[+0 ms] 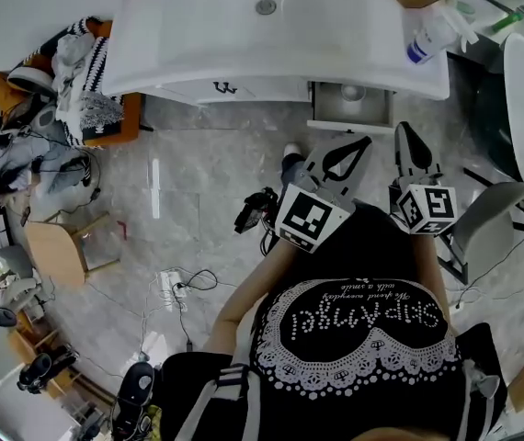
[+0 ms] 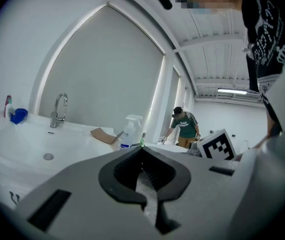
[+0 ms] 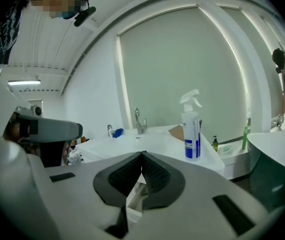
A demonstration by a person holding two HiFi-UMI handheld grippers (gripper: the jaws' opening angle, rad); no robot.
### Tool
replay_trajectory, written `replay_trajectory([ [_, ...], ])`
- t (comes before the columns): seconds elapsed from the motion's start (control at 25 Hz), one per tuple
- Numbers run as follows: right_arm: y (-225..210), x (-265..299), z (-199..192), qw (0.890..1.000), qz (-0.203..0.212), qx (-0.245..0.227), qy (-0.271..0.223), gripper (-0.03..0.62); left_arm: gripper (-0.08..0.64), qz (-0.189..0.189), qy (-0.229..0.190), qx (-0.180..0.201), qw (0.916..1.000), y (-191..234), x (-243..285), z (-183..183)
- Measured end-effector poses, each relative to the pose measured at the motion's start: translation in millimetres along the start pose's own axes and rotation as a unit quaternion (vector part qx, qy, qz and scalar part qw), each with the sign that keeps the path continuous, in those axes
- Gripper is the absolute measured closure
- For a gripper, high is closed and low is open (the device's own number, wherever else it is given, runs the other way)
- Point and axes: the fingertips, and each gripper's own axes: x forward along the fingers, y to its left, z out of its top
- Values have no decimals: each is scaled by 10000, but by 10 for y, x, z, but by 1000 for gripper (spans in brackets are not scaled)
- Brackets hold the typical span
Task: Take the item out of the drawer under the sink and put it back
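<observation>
**Head view:** The left gripper [image 1: 365,141] and the right gripper [image 1: 402,127] are held side by side in front of the person, both pointing toward the far sink [image 1: 244,62]. Neither one carries anything. Under the sink's right part, the drawer [image 1: 322,108] stands pulled out toward the person. A pale round item [image 1: 352,91] lies at its far end, but what it is cannot be made out. The item sits beyond both sets of jaw tips and apart from them. The left gripper's tips show just near the drawer's front edge, and the right gripper's tips show beside its near right corner. A spray bottle [image 1: 427,37] stands on the counter to the right of the basin.

**Left gripper view:** The jaws meet at their tips, with nothing between the pads. Past them lie the white basin with its faucet [image 2: 58,109] and drain [image 2: 48,156]. The spray bottle [image 2: 128,133] stands further right, next to a piece of cardboard [image 2: 102,135]. The drawer and its item are out of view here.

**Right gripper view:** The jaws are pressed together at the tips and hold nothing. Through the gap behind the pads, part of a white box edge shows below, probably the drawer. The item cannot be seen. The spray bottle [image 3: 191,126] stands far right of the tips, and the faucet [image 3: 140,120] is straight beyond them.
</observation>
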Motion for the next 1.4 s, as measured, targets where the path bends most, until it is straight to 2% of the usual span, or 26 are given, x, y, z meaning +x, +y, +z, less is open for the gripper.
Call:
replay_trajectory([
  [0.28,229,-108,235,9996,135,33,-256,575,555,-97,-9,142,9999,33,-66,-4],
  [0.52,484,-136,207,9994,231,90,-228,575,555,-49,-85,-2,10000,171,-195,-4],
  [0.64,510,-79,205,9996,145,117,-226,575,555,45,-313,-107,9994,325,-241,57],
  [0.8,552,26,236,9996,-31,157,-213,575,555,71,-191,-70,9998,506,-289,108],
  [1.04,843,211,272,9999,20,-85,-69,575,555,57,-274,-229,9993,758,-433,224],
  [1.4,1027,294,190,9994,79,-320,42,575,556,62,-488,-205,9986,914,-527,272],
])
